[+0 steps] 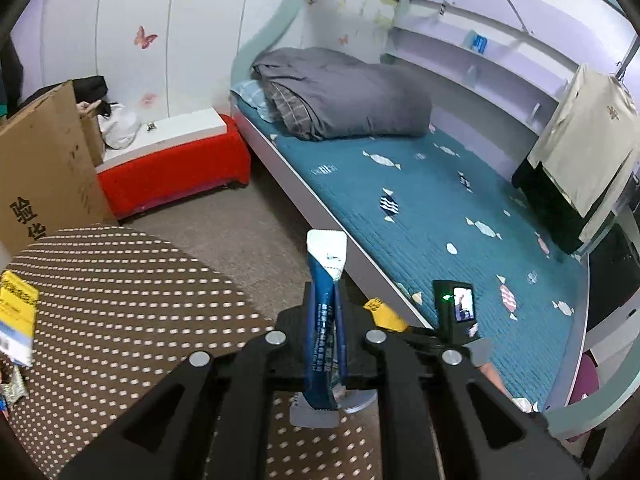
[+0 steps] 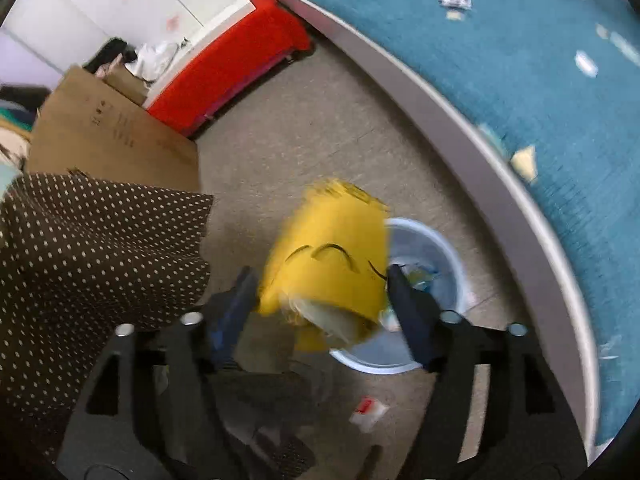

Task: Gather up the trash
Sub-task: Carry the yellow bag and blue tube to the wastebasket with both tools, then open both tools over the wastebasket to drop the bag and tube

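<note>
Blue packet pinched in left tongs, right tongs spread around one yellow packet, one bin.

So there's a blue and white wrapper standing upright, pinched flat, its white sealed end on top and the crumpled bottom hanging low. The yellow packet is blurry, with black curved lines on its face, tilted right at the rim of the pale blue bin, which sits on the floor with some scraps already inside.
</note>
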A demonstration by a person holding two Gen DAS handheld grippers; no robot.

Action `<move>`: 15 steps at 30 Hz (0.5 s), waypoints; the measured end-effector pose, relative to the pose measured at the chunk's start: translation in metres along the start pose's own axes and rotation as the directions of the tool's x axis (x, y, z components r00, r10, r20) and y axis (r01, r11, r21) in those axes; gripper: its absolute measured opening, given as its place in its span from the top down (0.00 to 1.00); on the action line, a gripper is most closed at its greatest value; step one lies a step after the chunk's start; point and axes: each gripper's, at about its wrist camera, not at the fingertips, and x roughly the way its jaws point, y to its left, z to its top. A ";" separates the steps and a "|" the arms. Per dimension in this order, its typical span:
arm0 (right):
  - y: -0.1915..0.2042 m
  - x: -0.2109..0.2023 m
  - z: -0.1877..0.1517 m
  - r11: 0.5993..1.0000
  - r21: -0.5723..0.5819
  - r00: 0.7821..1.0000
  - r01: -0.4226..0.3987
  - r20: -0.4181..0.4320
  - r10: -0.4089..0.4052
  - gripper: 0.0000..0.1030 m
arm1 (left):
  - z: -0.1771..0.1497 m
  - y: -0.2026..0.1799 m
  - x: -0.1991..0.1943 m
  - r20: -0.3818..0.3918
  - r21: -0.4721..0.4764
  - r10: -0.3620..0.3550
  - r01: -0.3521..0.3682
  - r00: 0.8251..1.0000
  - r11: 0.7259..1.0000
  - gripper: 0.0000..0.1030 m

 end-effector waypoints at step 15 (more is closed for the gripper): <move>-0.048 -0.108 -0.001 0.990 0.125 0.966 -0.065 0.258 0.031 0.12 | -0.008 -0.060 0.120 -0.238 0.014 -0.067 0.072 0.969 0.997 0.91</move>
